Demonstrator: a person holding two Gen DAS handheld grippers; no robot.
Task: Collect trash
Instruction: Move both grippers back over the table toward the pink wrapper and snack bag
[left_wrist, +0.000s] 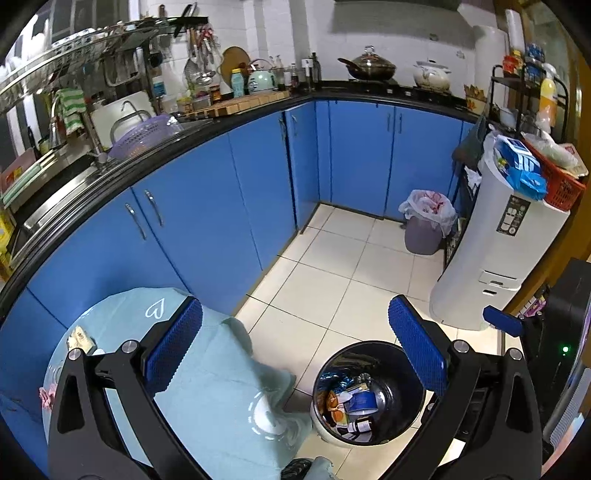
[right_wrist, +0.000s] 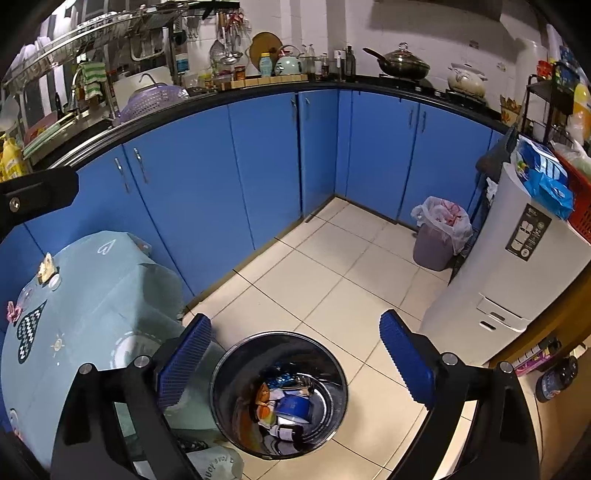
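Note:
A round metal trash bin (left_wrist: 354, 356) stands on the tiled floor beside a small table with a pale blue cloth (left_wrist: 221, 387). Inside the bin lie a blue cup (right_wrist: 291, 404), an orange wrapper (right_wrist: 263, 400) and a small bottle (left_wrist: 360, 426). My right gripper (right_wrist: 295, 362) hangs open over the bin (right_wrist: 325, 373) with nothing between its blue pads. My left gripper (left_wrist: 295, 347) is open and empty too, between the table and the bin. A crumpled wrapper (right_wrist: 46, 269) and a pink scrap (right_wrist: 13, 310) lie on the cloth (right_wrist: 92, 295).
Blue cabinets (left_wrist: 207, 221) run along the left and far sides. A purple bin with a white bag liner (left_wrist: 424, 229) stands in the far corner, next to a tall white appliance (left_wrist: 498, 251). Tiled floor (left_wrist: 332, 280) lies between them.

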